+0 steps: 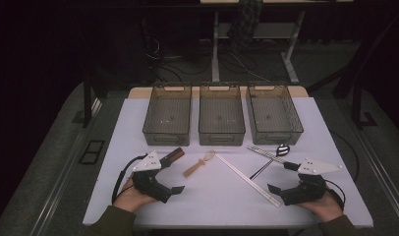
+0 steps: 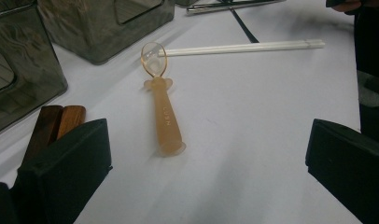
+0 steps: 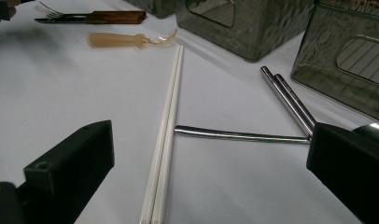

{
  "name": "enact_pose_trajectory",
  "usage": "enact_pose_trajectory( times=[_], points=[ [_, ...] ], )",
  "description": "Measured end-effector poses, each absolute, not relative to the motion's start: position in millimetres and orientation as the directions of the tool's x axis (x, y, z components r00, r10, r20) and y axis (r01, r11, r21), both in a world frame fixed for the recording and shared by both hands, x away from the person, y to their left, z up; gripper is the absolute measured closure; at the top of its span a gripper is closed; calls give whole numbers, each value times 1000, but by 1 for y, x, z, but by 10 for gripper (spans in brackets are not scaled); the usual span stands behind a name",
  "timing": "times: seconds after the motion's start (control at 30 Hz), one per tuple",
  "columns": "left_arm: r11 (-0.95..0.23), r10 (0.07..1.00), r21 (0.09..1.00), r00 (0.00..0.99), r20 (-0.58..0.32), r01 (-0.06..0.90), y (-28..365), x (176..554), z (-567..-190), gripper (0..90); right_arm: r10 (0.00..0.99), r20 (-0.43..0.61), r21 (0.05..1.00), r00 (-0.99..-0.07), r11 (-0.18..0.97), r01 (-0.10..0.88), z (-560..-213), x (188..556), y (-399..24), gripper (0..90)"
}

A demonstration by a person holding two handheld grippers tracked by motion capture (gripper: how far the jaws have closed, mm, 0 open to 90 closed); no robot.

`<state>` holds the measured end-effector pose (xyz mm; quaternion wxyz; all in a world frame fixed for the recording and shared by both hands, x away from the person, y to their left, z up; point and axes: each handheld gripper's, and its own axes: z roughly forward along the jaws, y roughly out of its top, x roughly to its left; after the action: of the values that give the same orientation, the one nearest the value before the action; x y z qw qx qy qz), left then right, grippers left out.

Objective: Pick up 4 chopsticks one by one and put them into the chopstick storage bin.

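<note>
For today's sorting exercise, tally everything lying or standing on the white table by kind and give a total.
Bins: 3
White chopsticks: 2
Metal chopsticks: 2
Spoons, amber and metal: 2
Wooden-handled cutlery: 2
Total: 11

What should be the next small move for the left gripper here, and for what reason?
Probably ease the left gripper forward and down over the amber spoon. Its jaws stand open and hold nothing, and in the left gripper view the spoon lies free on the white table, straight ahead between them, handle end nearest. The white chopsticks lie farther off, beyond the spoon's bowl.
</note>
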<state>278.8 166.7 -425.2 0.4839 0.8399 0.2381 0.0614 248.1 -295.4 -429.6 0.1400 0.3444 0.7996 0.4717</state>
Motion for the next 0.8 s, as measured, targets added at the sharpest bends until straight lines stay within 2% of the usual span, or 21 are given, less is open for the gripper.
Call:
enact_pose_trajectory(
  times=[0.8],
  points=[
    [-401, 455, 853, 881, -131, 334, 170, 273, -422, 0, 667, 115, 849, -736, 318, 421, -412, 256, -302, 5]
  ],
)
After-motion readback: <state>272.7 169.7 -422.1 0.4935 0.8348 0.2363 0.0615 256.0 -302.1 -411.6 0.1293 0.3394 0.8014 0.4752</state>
